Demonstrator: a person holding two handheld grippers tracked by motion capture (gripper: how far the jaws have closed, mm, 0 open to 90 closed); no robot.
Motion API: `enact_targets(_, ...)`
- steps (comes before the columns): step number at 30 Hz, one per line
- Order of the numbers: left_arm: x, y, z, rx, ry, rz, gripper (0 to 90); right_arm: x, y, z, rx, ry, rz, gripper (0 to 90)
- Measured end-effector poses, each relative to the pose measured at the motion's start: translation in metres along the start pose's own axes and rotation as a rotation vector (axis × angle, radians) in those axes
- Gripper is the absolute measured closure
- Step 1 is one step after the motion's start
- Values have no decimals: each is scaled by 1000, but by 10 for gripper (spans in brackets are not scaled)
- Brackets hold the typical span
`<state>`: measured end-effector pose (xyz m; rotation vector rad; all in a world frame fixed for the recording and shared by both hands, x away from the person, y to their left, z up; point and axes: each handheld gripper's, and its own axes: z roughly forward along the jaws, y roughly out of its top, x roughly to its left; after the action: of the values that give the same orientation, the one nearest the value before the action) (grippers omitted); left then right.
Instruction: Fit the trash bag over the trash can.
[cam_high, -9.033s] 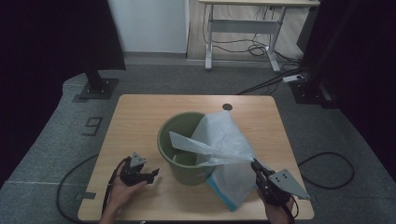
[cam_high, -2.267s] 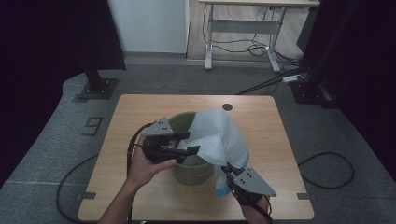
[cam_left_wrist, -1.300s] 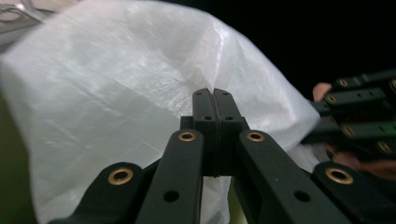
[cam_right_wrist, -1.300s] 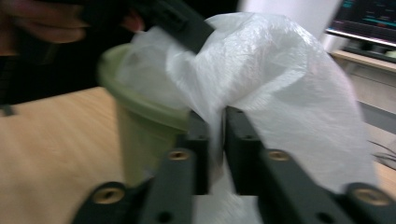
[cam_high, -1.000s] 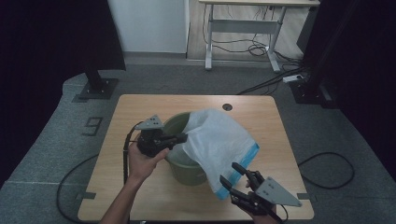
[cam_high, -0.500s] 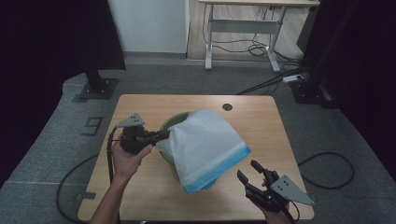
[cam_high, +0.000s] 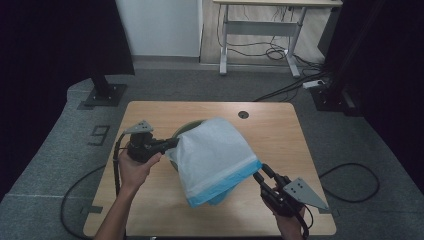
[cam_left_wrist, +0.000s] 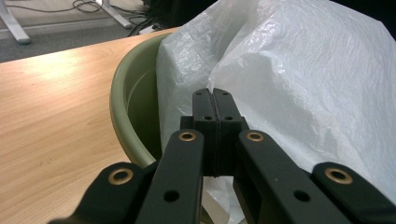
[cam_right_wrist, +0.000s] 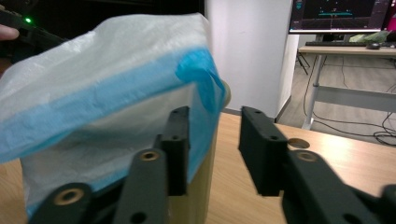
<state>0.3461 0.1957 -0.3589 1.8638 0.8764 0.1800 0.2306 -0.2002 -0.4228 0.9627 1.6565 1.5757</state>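
Risk check, going left to right. Left gripper (cam_high: 170, 144) is pinching the white bag (cam_high: 215, 157) at its left edge, fingers (cam_left_wrist: 217, 109) fully closed on a thin fold of film right beside the rim of the green bin (cam_left_wrist: 122, 109). That grip is carrying the whole bag at the moment, so if I'm tugging sideways too hard the film is either slipping out or tearing at the pinch. Bin is sitting on the wooden surface (cam_high: 150, 200) with nothing holding it down; a pull on the bag is likely tipping or dragging it.

Bag itself is draping over the bin top, not yet around the rim, blue hem (cam_right_wrist: 93, 112) hanging on the near right side, off the bin. Mouth is looking collapsed, so it could be bunching up instead of opening over the rim.

Right gripper (cam_high: 264, 176) is sitting just beside the blue hem, fingers (cam_right_wrist: 179, 140) part open and just now closing. In the right gripper view one finger is in front of the hem, but nothing is clamped yet. Closing now, I'm probably catching air or only one layer, and the hem is sliding away.
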Motion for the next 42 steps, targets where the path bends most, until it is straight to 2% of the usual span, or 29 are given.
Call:
enact_targets(4, -1, 0, 2, 1, -2, 5, 897, 5, 1, 1, 3, -16, -1, 750)
enact_targets(8, -2, 0, 4, 8, -12, 10, 896, 4, 2, -2, 3, -7, 9, 869)
enact_targets(10, -3, 1, 4, 9, -24, 7, 885, 2, 3, -2, 4, -9, 17, 887)
enact_targets(13, -8, 4, 2, 5, -29, 23, 750, -2, 7, -1, 7, -20, 16, 889)
enact_targets(15, -15, 8, -2, -5, -47, 60, 631, -4, 11, -2, 4, -25, 3, 889)
enact_targets(18, -26, 13, -8, -25, -54, 112, 526, -11, 19, -4, 1, -41, -1, 889)
enact_targets(23, -39, 18, -14, -77, -75, 135, 486, -22, 27, -10, 2, -72, -7, 889)
enact_targets(25, -46, 19, -13, -78, -86, 149, 481, -25, 27, -12, 2, -78, 2, 889)
enact_targets(28, -58, 21, -5, -62, -107, 176, 478, -27, 26, -14, 2, -83, 5, 889)
enact_targets(32, -73, 26, 15, -25, -123, 214, 448, -21, 26, -12, 0, -64, -8, 889)
enact_targets(34, -78, 29, 26, -11, -123, 216, 392, -16, 26, -10, 1, -51, -16, 889)
enact_targets(36, -82, 29, 36, 9, -114, 213, 281, -12, 25, -8, 0, -35, -18, 889)
enact_targets(38, -85, 28, 44, 31, -109, 219, 248, -9, 24, -6, -2, -20, -13, 889)
enact_targets(42, -89, 24, 57, 71, -134, 214, 204, -1, 22, -1, -1, 3, -17, 889)
